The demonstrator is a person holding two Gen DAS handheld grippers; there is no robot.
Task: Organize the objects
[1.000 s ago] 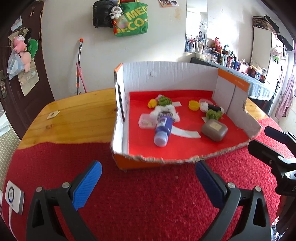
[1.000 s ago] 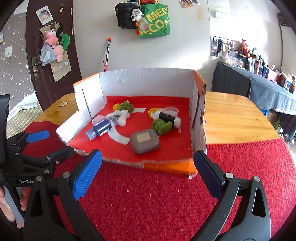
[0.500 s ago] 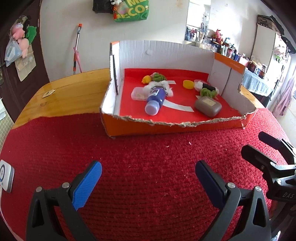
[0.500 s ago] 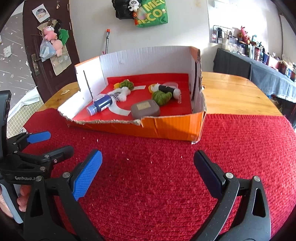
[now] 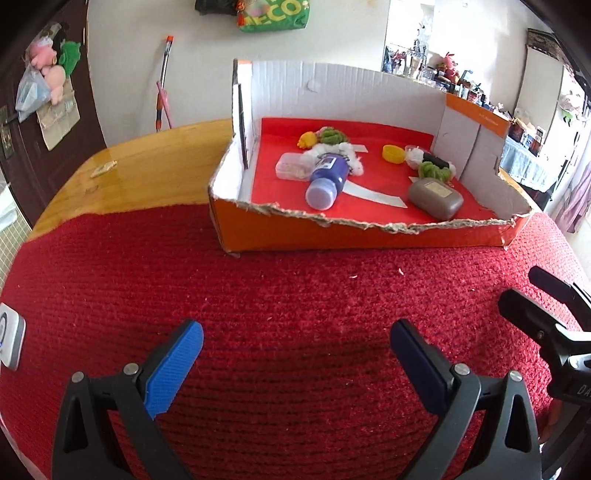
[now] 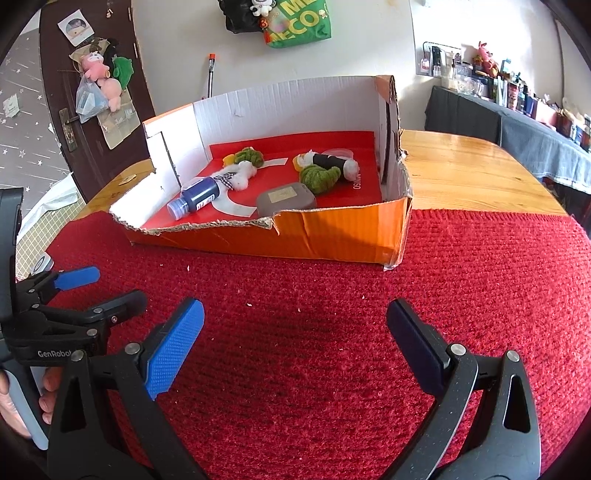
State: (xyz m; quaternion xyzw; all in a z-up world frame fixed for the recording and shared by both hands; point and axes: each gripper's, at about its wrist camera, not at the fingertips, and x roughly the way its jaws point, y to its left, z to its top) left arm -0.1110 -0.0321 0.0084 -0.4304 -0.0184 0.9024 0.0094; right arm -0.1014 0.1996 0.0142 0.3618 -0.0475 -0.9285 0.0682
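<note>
Both tongs wide open, nothing in them. Left gripper [image 5: 295, 354] low over the red mat [image 5: 295, 295], blue pads far apart. Right gripper [image 6: 295, 332] the same, also over the red mat and holding nothing. Side by side, the two of them, each seen at the edge of the other's view.

Ahead, sitting on the mat and the wooden table [image 6: 461, 166]: an orange cardboard box [image 5: 332, 236] with white walls inside, a red floor and a torn front edge. All the small things inside it. A blue bottle [image 5: 327, 181] lying on its side, cap toward the front. Just beside it, a small clear tub [image 5: 291, 171] and a fluffy white thing [image 5: 325, 149]. Farther back, a yellow bit [image 5: 307, 140] touching a green fuzzy ball [image 5: 332, 136]. To the right, a yellow lid [image 5: 393, 154], a black and white roll [image 6: 332, 161], another green fuzzy lump [image 6: 319, 177] and a flat grey case [image 5: 436, 197] near the front.

A green bag [image 6: 299, 22] hanging on the wall behind. A white gadget [image 5: 9, 336] at the left edge of the mat.
</note>
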